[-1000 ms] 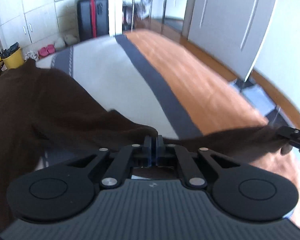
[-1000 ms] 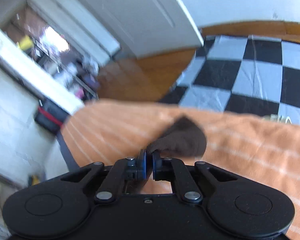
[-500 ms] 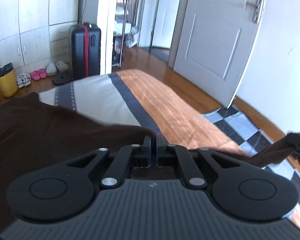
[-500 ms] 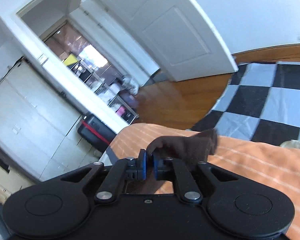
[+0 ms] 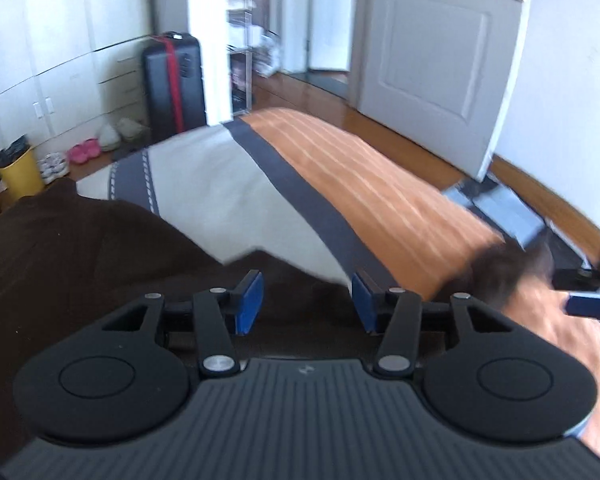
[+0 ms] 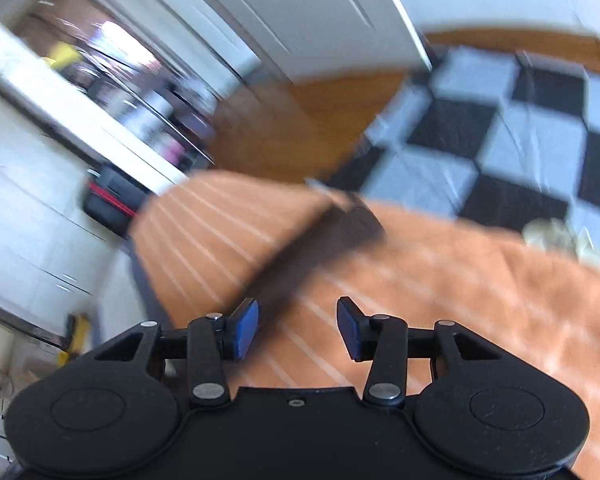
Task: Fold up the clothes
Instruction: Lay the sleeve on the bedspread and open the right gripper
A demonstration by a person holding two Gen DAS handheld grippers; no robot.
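A dark brown garment (image 5: 80, 256) lies spread over the left of the bed and runs under my left gripper (image 5: 306, 300). That gripper's jaws are opening; the cloth lies below the gap and the blue pads (image 5: 252, 300) do not press on it. At the right edge, the garment's far corner (image 5: 500, 276) sits blurred next to my right gripper (image 5: 588, 304). In the right wrist view my right gripper (image 6: 296, 326) is also opening, and a brown strip of the garment (image 6: 320, 240) slants away over the orange cover, free of the pads.
The bed has an orange striped cover (image 5: 360, 192) with a dark band and a cream part (image 5: 212, 184). Beyond it stand a black suitcase (image 5: 172, 80), a yellow bin (image 5: 20, 168), shoes (image 5: 84, 150) and a white door (image 5: 440, 60). A checkered mat (image 6: 520, 132) covers the floor.
Both grippers were shut on the brown garment and now stand open. The cloth has slipped free and dropped toward the bed, and the right gripper has swung downward.
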